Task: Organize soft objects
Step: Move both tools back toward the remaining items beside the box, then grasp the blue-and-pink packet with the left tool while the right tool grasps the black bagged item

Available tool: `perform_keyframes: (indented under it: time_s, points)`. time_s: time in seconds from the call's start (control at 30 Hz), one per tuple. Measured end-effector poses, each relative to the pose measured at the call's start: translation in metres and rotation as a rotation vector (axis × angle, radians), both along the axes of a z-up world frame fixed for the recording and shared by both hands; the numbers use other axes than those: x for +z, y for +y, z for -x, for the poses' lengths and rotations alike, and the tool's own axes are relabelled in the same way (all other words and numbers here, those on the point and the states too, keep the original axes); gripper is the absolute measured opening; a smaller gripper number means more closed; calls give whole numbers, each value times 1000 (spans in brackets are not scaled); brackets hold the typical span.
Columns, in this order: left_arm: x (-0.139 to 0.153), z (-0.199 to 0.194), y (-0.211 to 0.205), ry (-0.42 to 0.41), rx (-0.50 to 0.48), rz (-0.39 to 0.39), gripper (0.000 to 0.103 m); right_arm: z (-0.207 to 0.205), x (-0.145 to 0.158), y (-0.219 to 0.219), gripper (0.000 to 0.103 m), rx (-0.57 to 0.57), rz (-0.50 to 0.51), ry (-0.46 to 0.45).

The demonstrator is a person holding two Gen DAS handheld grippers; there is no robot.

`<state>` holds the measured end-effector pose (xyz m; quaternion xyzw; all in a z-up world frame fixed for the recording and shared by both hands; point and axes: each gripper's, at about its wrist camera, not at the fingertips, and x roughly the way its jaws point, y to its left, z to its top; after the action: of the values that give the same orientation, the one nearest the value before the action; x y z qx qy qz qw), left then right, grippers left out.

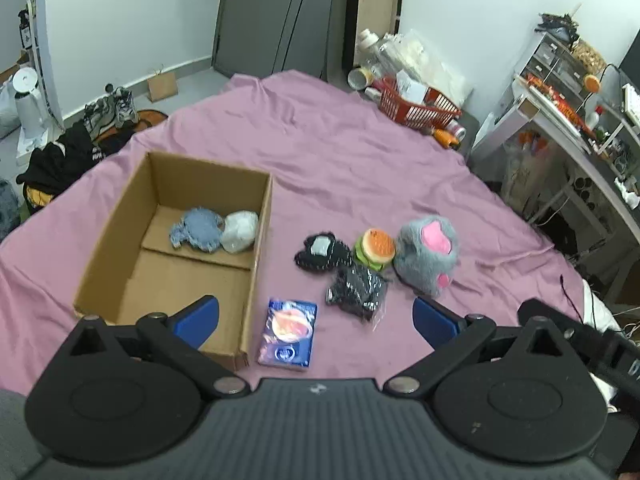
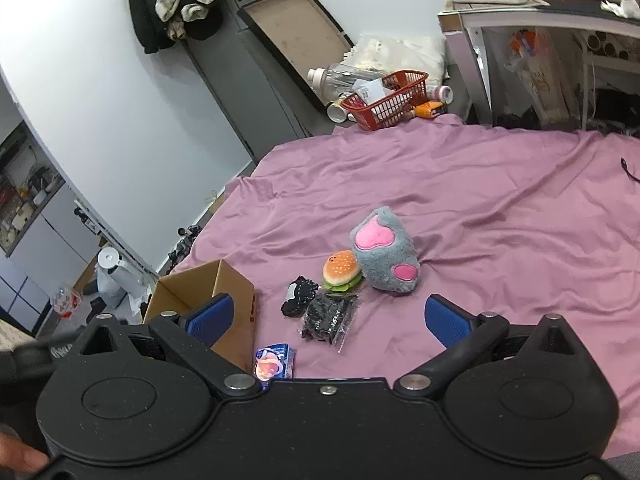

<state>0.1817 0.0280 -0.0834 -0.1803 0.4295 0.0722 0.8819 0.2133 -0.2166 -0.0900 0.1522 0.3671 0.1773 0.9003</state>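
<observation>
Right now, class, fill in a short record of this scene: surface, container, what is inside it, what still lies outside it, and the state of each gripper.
Surface: pink bedsheet
Container: open cardboard box
Inside box: blue-grey fluffy item beside a white soft bundle
Outside box: blue packet, black bagged item, black plush, burger toy, grey paw plush
Left gripper: open, holding nothing
Right gripper: open, holding nothing
</observation>
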Motion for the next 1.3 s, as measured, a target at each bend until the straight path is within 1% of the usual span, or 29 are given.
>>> perform_keyframes:
  time_s: [0.07,0.13,0.23,0.33,0.43,0.57,0.63,0.7,0.8,0.83,0.93,1.07,1.2,1.23,1.3]
  points:
    - [-4,-1,-4,13,8,-6,101,-3,-4,-2,103,-1,-24,19]
    - [-8,0,-10,-2,1,-20,101,-8,-10,-2,103,4,-41,37]
    - [-15,1,-19,11,-34,-35,100,-13,-18,1,103,22,-47,56]
    - [-22,0,-24,3,-32,-39,98,-17,-26,1,103,37,-63,80]
    - [-30,-5,-29,11,-31,-38,92,-21,-34,2,103,28,-60,101]
    - [-42,-12,-37,26,-29,-65,86,-27,-43,1,103,-6,-75,114]
    - [-49,-16,-40,32,-35,-72,81,-33,-48,1,103,-12,-84,127]
    - [-57,-20,-42,46,-32,-75,72,-38,-53,1,102,-17,-88,139]
    - [-70,-25,-45,68,-37,-70,65,-46,-61,1,102,-14,-94,160]
    - [-73,-27,-47,74,-44,-73,64,-49,-64,1,102,-12,-98,167]
    - [-84,-33,-51,95,-51,-105,63,-56,-71,2,101,0,-116,193]
    - [-97,-42,-53,123,-32,-148,62,-68,-84,2,95,10,-145,233]
    - [-110,-50,-58,147,3,-227,57,-79,-99,5,91,9,-150,274]
    - [-113,-51,-60,147,-1,-232,57,-81,-102,6,90,13,-151,281]
    - [-120,-55,-62,170,8,-235,57,-86,-108,7,90,20,-153,294]
